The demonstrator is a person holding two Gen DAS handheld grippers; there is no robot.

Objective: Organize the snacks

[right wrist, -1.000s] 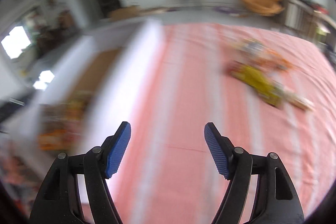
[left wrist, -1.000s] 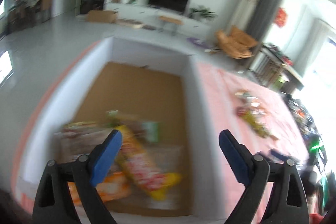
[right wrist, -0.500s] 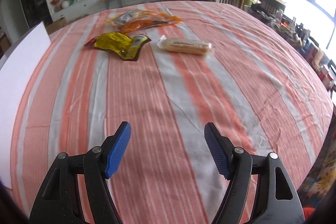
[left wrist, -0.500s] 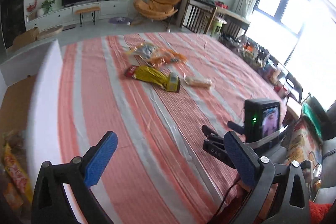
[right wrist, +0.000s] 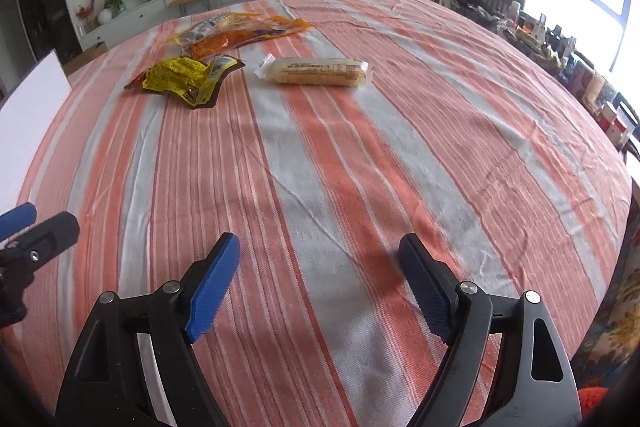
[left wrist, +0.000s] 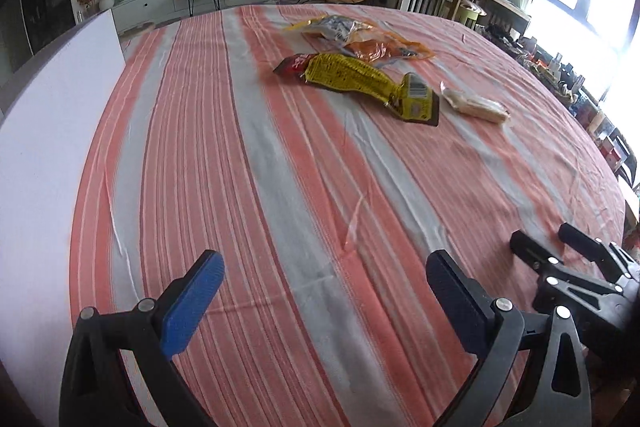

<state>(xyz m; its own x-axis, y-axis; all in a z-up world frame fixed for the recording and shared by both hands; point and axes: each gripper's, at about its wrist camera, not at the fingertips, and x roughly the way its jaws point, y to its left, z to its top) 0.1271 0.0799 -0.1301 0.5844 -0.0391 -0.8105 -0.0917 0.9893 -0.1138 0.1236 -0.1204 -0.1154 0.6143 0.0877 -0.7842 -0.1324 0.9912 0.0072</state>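
Snacks: four packets are laid in a loose cluster on the striped cloth, well ahead of both claws and held by neither.
Tablecloth (left wrist: 304,187): woven fabric in orange, grey and white stripes, lightly creased, is spread under both claws.
White box wall (left wrist: 44,155): a flat, matt white panel is seen to the left of the left claw; only its far corner (right wrist: 36,99) is caught by the right wrist view.
Clear-and-orange bags (right wrist: 240,31): crinkled, glossy film; farthest from the claws, their long axis lying across the right view.
Yellow packet (left wrist: 356,79): crumpled foil with a dark end; its long axis is run from far-left to near-right in the left view.
Pale roll (right wrist: 316,71): a soft cylinder in clear wrap, laid crosswise, just right of the yellow packet (right wrist: 180,79); its printed label is legible only from the right wrist.
Left gripper (left wrist: 320,291): blue ribbed pads on black arms; jaws spread wide, nothing between them.
Right gripper (right wrist: 318,275): jaws have just been opening, empty; it is also seen at the lower right of the left view (left wrist: 560,247).
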